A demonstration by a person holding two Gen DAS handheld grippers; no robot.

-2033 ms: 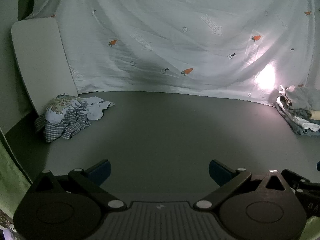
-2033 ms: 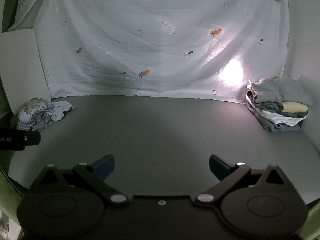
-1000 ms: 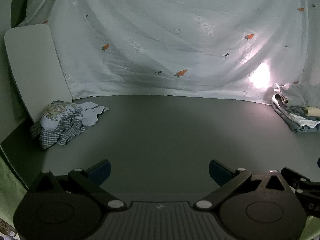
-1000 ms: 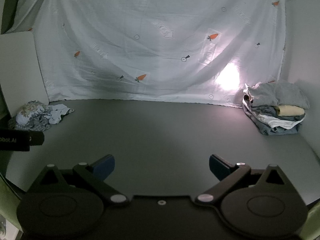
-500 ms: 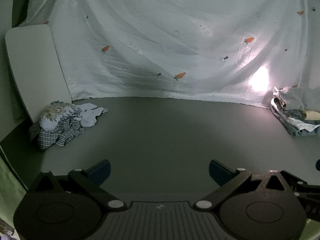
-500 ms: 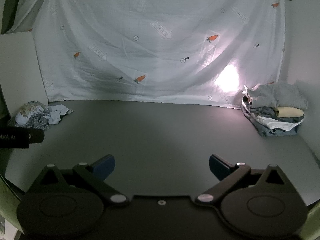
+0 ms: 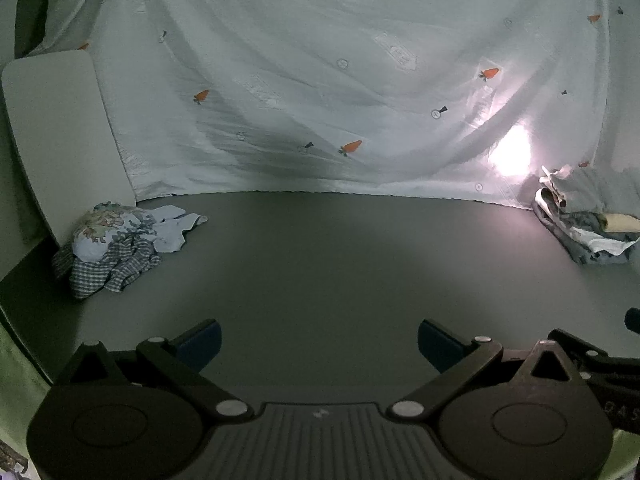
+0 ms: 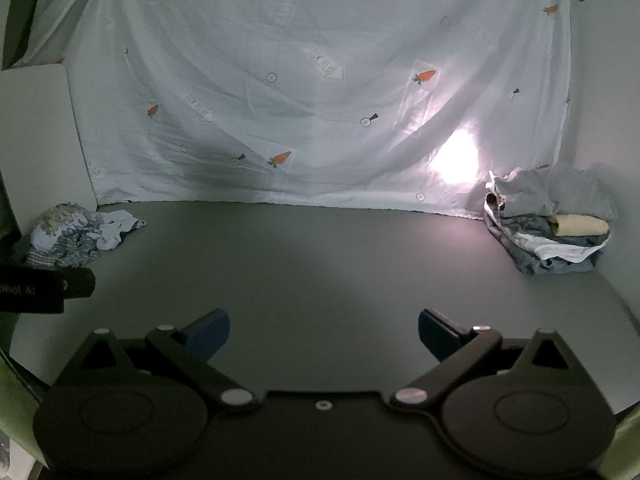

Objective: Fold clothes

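A heap of crumpled clothes, checked, floral and pale blue, lies at the far left of the dark grey table. A stack of folded clothes, grey, white and cream, sits at the far right. My left gripper hangs open over the table's near edge, holding nothing. My right gripper is open too, with bare table between its blue fingertips. Both grippers are far from either pile.
A white sheet with carrot prints hangs behind the table, lit by a bright spot at the right. A pale board leans at the left behind the heap. The other gripper's body shows at each view's edge.
Both views shifted only slightly; the cameras drifted a little relative to the table. Both grippers stayed open and empty, and neither pile of clothes moved.
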